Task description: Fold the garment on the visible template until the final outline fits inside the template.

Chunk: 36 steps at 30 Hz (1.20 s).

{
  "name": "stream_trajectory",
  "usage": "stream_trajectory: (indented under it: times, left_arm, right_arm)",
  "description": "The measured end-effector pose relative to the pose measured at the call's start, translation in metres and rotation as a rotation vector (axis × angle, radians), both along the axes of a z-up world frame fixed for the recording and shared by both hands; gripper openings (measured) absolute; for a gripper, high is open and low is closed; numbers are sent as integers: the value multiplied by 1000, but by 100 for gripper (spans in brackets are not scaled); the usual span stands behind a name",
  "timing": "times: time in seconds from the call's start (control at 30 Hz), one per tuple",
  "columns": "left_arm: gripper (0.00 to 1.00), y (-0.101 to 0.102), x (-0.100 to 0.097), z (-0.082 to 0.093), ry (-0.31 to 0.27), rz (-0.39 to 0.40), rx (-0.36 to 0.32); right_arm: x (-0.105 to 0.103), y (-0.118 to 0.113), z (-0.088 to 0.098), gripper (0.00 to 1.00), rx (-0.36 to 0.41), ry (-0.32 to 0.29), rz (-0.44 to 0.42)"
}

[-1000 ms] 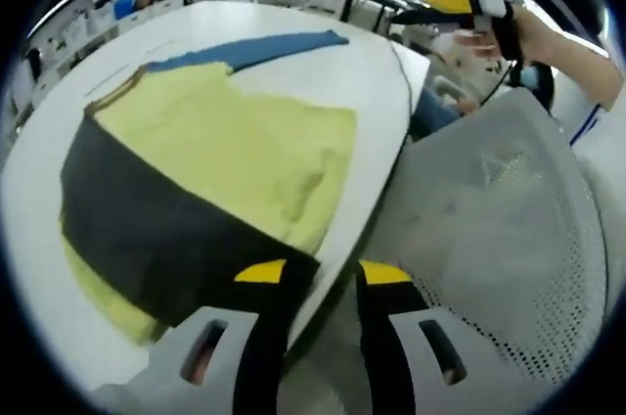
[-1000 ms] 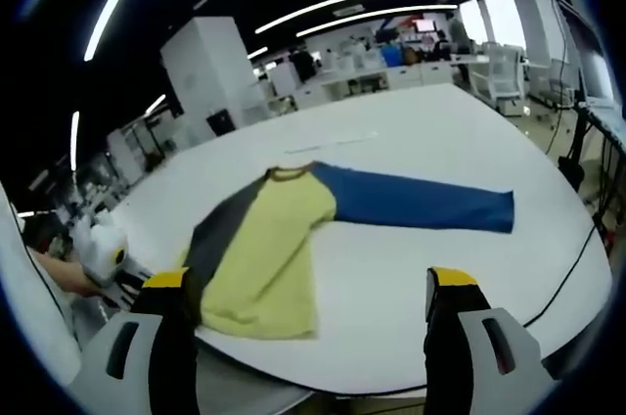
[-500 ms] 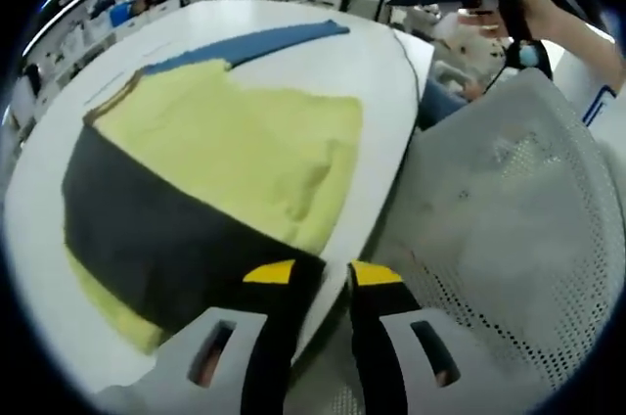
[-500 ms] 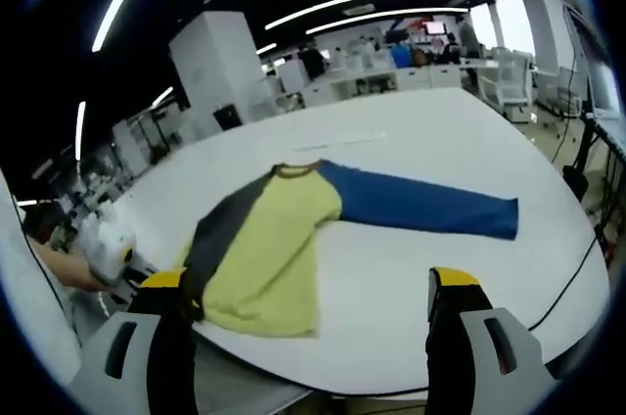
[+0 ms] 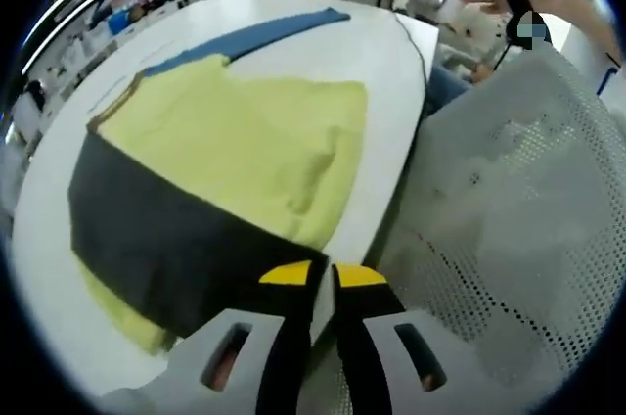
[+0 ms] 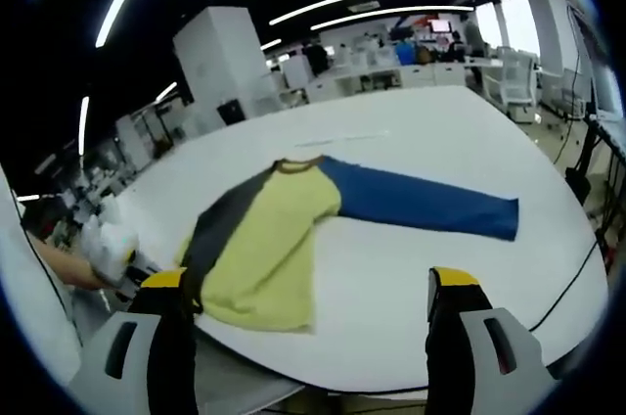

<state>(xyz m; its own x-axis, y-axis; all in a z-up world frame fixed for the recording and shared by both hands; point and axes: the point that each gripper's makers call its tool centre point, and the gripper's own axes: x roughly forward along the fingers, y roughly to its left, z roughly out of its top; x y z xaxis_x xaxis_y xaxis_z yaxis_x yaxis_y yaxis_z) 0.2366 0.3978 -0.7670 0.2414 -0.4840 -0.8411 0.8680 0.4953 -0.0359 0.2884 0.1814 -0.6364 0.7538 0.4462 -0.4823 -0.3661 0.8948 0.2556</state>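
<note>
Your left gripper sits with jaws pressed nearly together on the dark sleeve edge of the shirt, which lies on the white table; your right gripper waits spread, above the table edge.

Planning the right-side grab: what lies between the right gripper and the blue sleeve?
In the right gripper view, bare white table lies between the right gripper and the blue sleeve; the jaws are wide apart, well short of it.
</note>
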Motion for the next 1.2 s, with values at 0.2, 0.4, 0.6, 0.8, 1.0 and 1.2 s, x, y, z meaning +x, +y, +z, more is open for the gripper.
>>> stream_trajectory:
  times: [0.2, 0.4, 0.6, 0.8, 1.0, 1.2]
  left_arm:
    - [1, -1, 2, 0, -5, 21, -3]
    - [0, 0, 4, -1, -28, 32, 15]
    - [0, 2, 5, -2, 22, 119, -33]
    - [0, 4, 7, -1, 146, 327, -168]
    - [0, 8, 5, 6, 237, 451, -279]
    - [0, 19, 18, 41, 201, 515, -412]
  right_arm:
    - [0, -3, -1, 99, 3, 4, 11]
    - [2, -7, -2, 99, 10, 4, 24]
    - [6, -14, -1, 99, 14, -1, 38]
    - [9, -19, -4, 99, 21, 2, 56]
    - [13, -25, -3, 98, 31, 4, 76]
    - [15, -26, 0, 98, 32, -7, 74]
